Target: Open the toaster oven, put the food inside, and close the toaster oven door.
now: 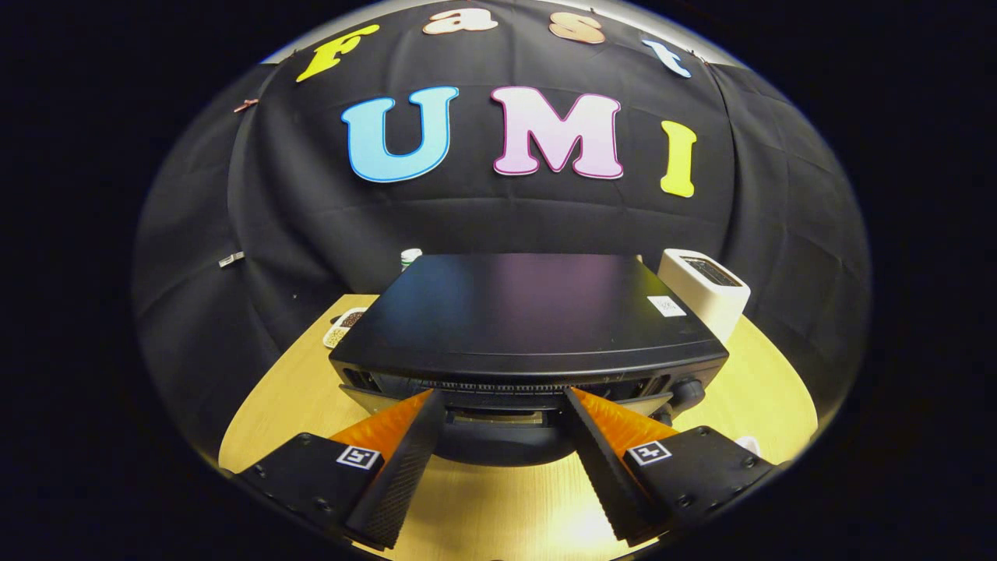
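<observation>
Toaster oven [530,327] on table [771,389] | white toaster [705,290] behind | hand-held gripper [502,401] spread wide, empty

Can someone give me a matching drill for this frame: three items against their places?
Items:
1. black toaster oven
2. white pop-up toaster
3. tongs

Places:
A. beside the oven's far right corner
B. open, fingertips at the oven's front top edge
C. middle of the light wooden table

Pairs: 1-C, 2-A, 3-B
</observation>
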